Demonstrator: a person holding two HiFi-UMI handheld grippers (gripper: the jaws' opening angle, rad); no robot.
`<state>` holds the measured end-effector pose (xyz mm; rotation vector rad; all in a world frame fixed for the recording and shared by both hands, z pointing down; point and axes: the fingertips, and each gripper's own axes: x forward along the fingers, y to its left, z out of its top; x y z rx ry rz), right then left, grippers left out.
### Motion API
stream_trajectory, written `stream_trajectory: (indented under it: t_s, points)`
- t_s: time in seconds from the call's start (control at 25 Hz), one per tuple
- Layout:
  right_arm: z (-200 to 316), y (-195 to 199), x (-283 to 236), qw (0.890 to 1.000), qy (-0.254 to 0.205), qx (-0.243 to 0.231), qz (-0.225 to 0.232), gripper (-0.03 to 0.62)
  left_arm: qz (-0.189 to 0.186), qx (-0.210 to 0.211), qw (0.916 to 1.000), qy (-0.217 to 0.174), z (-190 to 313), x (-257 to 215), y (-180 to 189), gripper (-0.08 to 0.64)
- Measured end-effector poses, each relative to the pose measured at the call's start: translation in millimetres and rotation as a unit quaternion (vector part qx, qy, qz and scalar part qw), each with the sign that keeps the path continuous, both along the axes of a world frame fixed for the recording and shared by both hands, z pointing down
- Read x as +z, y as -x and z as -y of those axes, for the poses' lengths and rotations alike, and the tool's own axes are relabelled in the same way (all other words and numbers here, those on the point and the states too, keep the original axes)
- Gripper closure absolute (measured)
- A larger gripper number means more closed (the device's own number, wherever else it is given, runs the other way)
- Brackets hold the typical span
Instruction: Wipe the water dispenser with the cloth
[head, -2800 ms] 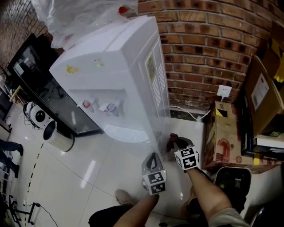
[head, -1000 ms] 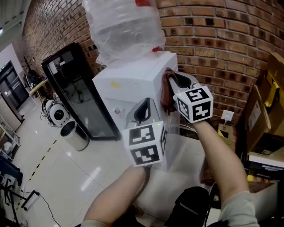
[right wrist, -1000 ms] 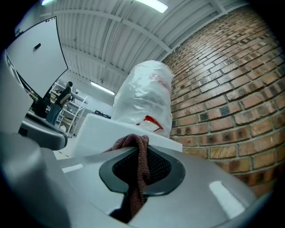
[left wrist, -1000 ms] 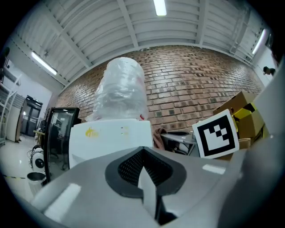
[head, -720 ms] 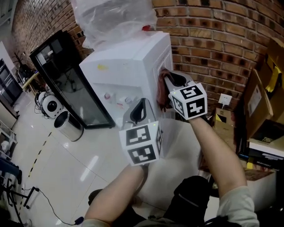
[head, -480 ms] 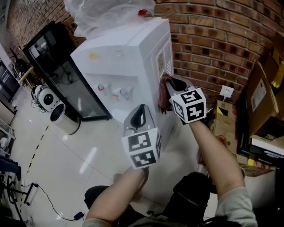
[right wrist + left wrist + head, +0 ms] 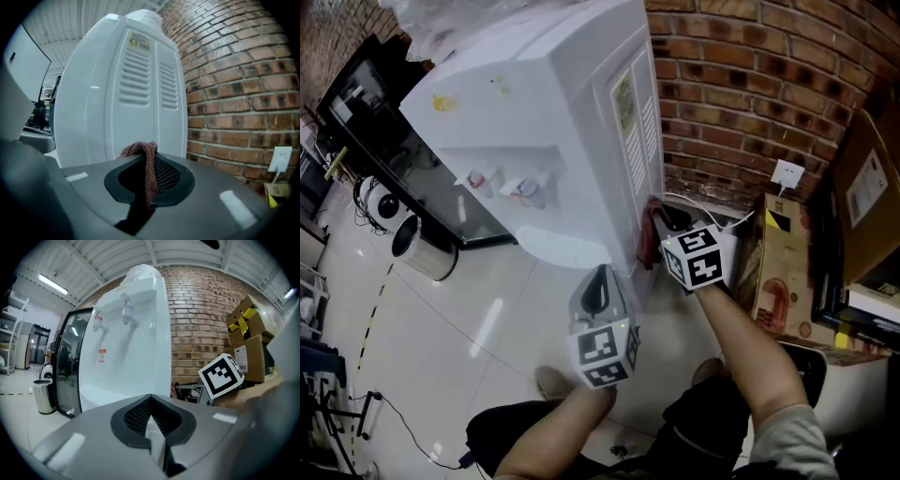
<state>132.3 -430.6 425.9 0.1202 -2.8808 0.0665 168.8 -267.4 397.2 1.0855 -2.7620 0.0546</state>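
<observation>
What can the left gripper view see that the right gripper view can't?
Only the left gripper view shows the two taps, the black glass-door cabinet, the metal bin and the cardboard boxes. Only the right gripper view shows the vents on the machine's side and the wall socket. Both show the white water dispenser, the brick wall and the reddish cloth, which is just a tiny peek in the left one.

The right claw (image 7: 660, 217) reaches forward on the bare, outstretched right forearm (image 7: 741, 342), its jaws pinched on a reddish cloth (image 7: 143, 154). The left claw (image 7: 598, 279) sits nearer the body, its jaws together with nothing between them, on the left forearm (image 7: 558, 439).
</observation>
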Motion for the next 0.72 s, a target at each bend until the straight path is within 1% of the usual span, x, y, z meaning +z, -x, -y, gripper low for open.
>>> stream_trajectory:
  t_s: [0.16,0.36,0.56,0.72]
  points:
    - [0,0,73,0.998,0.024,-0.001,-0.05,0.549,-0.032,-0.005,0.9992,0.023,-2,61,1,0.56]
    - [-5,-1,155,0.993,0.056,-0.005,-0.106,0.549,-0.064,-0.009,0.9965,0.052,-3,122,1,0.56]
    - [-8,-2,215,0.986,0.079,-0.005,-0.148,0.549,-0.096,-0.003,0.9908,0.095,-3,180,-7,0.56]
    - [-11,-3,261,0.978,0.097,0.001,-0.182,0.549,-0.106,-0.003,0.985,0.136,-7,220,-7,0.56]
